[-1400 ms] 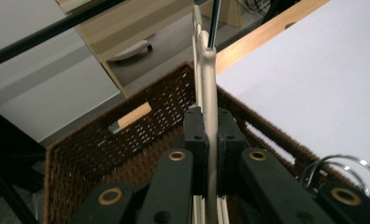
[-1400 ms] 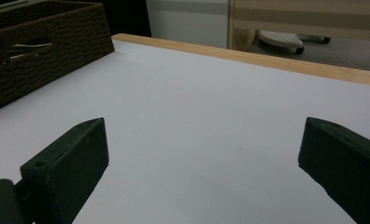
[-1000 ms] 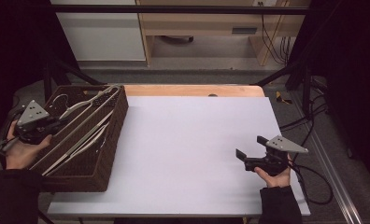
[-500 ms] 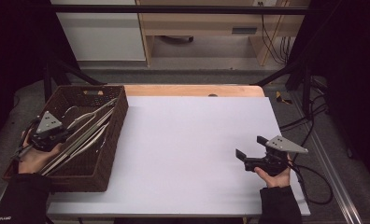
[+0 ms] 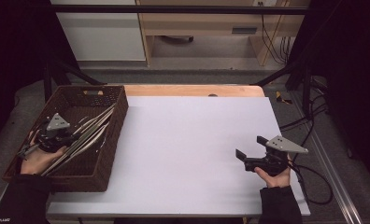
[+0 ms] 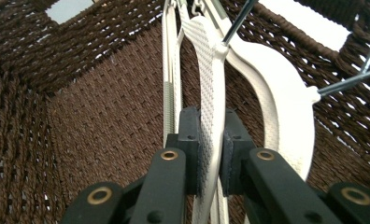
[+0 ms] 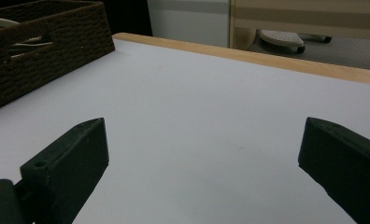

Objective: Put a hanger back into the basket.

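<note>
White tabletop [image 5: 192,140] with a bare wooden strip along its far edge, dark surroundings, pale cabinets behind at the top of the high view. One brown woven basket [image 5: 106,154] sits at the left of that frame, on the table's left end, rectangular, with a handle cut-out in its far wall. Inside lie cream-white hangers [image 5: 87,133], long and thin, stacked roughly lengthwise and slanting from lower left to upper right; exact count not readable from above, at least three separate cream bodies in the left gripper view. There, the gripped hanger [image 6: 210,93] is a flat curved arm with a fine ribbed, non-slip texture and a grey metal wire hook rising from its neck at the top of the frame; a broader smooth-edged one lies just beside it on the right, a narrower one on the left. Left gripper [image 5: 52,135], down inside the basket: jaws have just been easing apart slightly, pads pressing on the ribbed hanger arm on both sides. Right gripper [image 5: 248,156], lower right of the high view, above bare tabletop: jaws wide apart, nothing between them.
</note>
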Demonstrator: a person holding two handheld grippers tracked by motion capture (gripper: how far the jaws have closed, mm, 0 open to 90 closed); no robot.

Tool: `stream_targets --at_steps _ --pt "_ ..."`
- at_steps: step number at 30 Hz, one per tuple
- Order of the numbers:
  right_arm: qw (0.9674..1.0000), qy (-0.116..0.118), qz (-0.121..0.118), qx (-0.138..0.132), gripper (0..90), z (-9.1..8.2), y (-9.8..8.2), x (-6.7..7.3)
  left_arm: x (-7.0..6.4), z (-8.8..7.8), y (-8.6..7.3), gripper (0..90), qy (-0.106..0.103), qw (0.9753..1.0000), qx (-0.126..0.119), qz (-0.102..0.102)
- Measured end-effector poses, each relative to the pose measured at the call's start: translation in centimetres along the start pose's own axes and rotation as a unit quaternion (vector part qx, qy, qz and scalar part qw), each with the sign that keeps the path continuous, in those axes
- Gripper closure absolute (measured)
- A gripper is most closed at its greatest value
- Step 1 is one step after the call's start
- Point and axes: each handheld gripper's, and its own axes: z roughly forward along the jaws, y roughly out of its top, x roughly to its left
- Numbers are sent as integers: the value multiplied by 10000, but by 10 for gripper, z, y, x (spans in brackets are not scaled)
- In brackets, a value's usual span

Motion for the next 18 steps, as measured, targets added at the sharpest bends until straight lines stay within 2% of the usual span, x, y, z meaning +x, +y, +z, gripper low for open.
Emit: stream_targets --at_steps 3,5,7,12,13,16,18 --pt "10000 6 14 5 23 0 0 0 -2 -2 -1 763 -77 9999 -36 -68" --pt "10000 7 12 3 24 0 0 0 -3 -7 -1 688 -214 9997 -31 -129" --pt "10000 15 19 8 24 0 0 1 -4 -14 -1 690 -140 9998 -81 -82" --pt "10000 14 6 3 24 -1 1 1 -2 -35 -1 656 -219 9982 -525 -183" --pt "10000 22 -10 -9 24 -1 1 0 -3 -39 0 644 -176 9975 -648 -216" --pt "10000 35 -16 -18 24 -1 1 1 -9 -50 6 569 -152 9927 -1125 -416" --pt "10000 32 14 -12 24 -1 1 2 -15 -56 11 511 -168 9873 -1470 -575"
